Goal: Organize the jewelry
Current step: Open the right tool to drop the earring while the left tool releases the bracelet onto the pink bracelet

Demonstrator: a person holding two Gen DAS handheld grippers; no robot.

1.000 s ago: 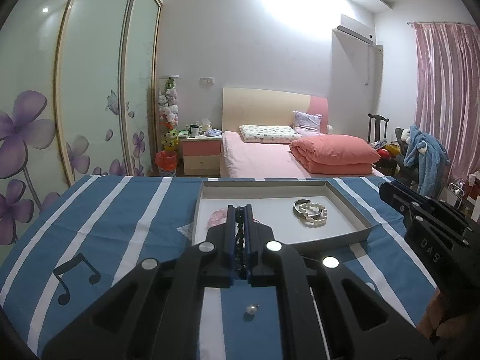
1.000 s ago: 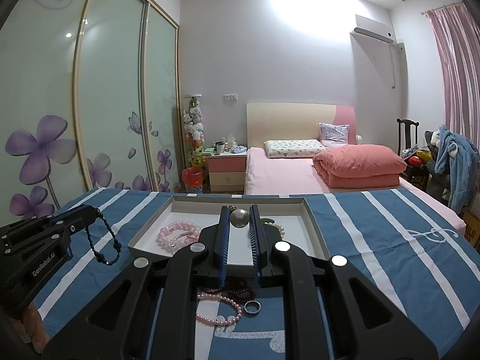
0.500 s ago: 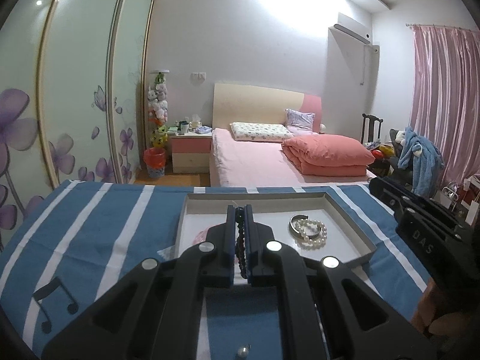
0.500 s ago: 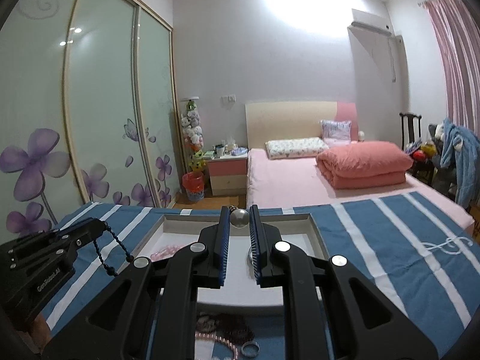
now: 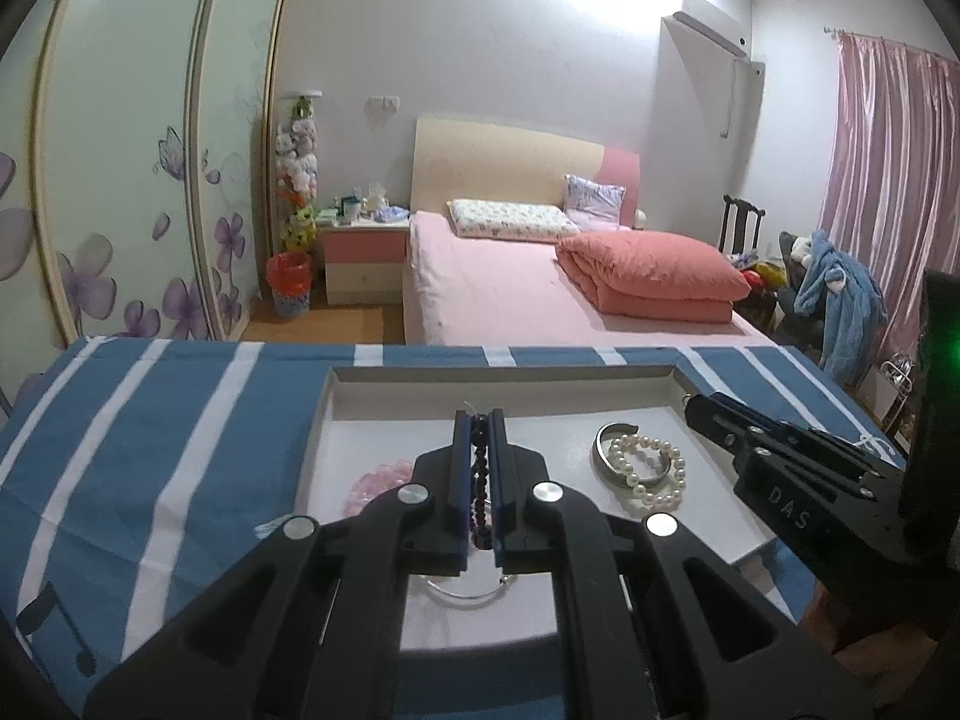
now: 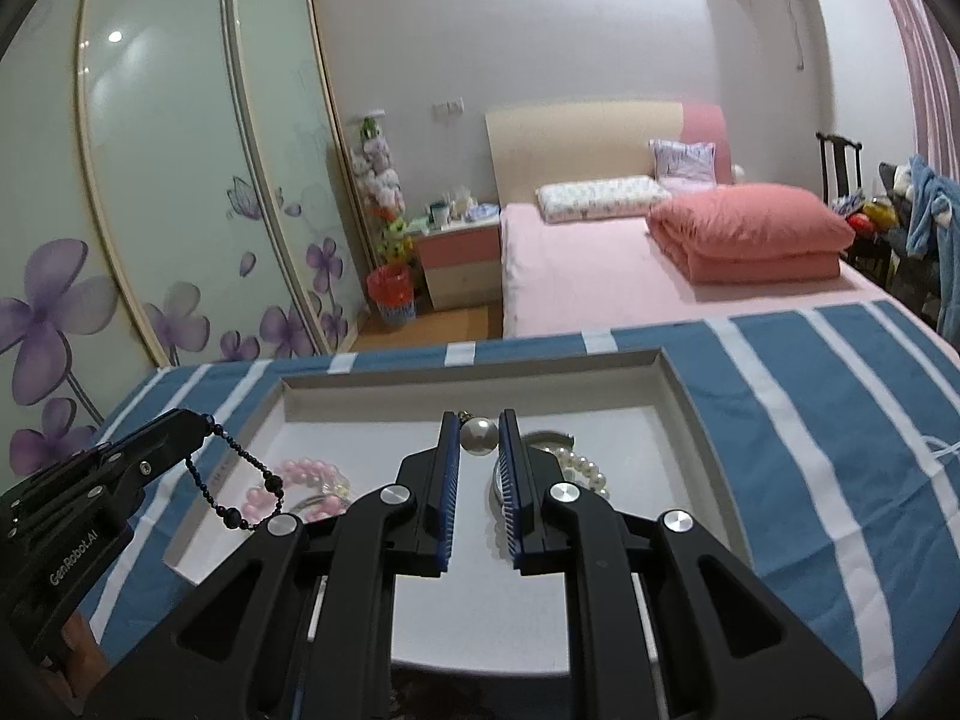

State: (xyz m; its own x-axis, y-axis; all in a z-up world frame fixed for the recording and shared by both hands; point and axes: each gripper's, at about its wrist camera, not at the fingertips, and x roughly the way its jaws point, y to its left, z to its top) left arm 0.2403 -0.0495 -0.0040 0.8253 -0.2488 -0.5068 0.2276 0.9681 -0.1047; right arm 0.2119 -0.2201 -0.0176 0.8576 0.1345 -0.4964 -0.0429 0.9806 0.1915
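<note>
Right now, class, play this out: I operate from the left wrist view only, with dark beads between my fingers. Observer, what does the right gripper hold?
Observer: The right gripper is shut on a single large pearl, over the tray.
Operator: And my beads, beyond the fingers?
Observer: From the left gripper the dark bead strand hangs in a loop, in front of the pink bracelet.

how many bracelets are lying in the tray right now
4 visible: a white pearl bead bracelet lying over a silver metal bangle on the right of the grey shallow tray, a pink bead bracelet on its left, a thin silver bangle nearest. The fingers may hide more.
</note>
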